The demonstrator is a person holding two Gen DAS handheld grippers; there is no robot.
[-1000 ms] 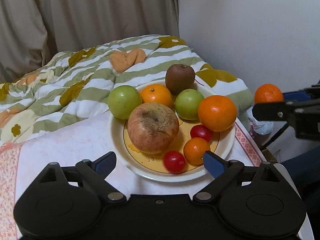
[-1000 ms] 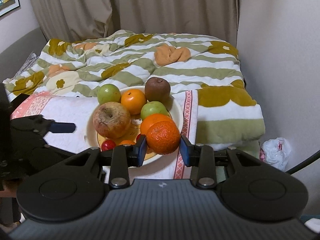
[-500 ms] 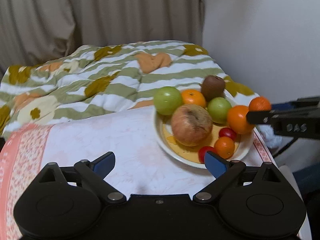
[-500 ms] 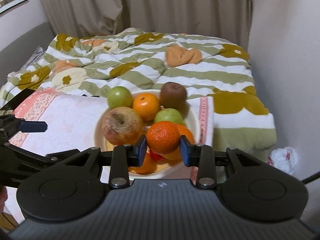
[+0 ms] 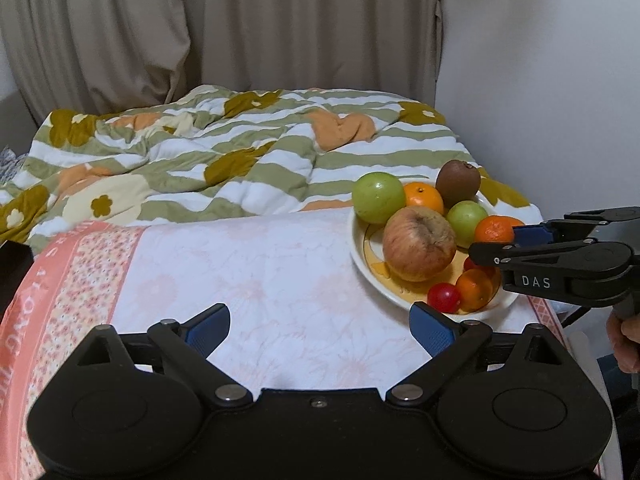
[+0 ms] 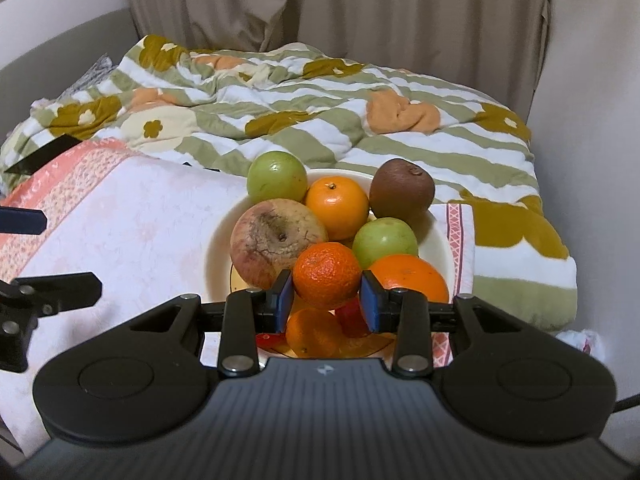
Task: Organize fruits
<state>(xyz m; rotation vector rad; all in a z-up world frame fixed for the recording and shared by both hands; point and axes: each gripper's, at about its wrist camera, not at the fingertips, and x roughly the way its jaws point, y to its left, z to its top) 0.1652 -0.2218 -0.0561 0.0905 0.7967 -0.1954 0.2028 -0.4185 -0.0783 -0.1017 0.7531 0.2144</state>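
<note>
A cream plate (image 6: 216, 248) holds a wrinkled red apple (image 6: 276, 240), two green apples (image 6: 277, 178), a kiwi (image 6: 401, 189), oranges (image 6: 337, 207) and cherry tomatoes (image 6: 352, 320). My right gripper (image 6: 326, 296) hangs just over the plate's near side with a mandarin (image 6: 327, 274) between its blue pads; the pads still touch it while the jaws are opening. From the left wrist view that mandarin (image 5: 494, 229) sits above the plate's right rim (image 5: 362, 264). My left gripper (image 5: 320, 322) is open and empty over the cloth, left of the plate.
The plate stands on a white cloth with a pink flowered border (image 5: 60, 280) on a small table. Behind lies a striped, flowered blanket (image 5: 240, 152), then curtains. A wall (image 5: 540, 100) is close on the right. A person's hand (image 5: 626, 340) holds the right gripper.
My right gripper carried the mandarin from beside the plate to over its fruit and sank a little. My left gripper drew back leftward, so the plate slid to the right of its view.
</note>
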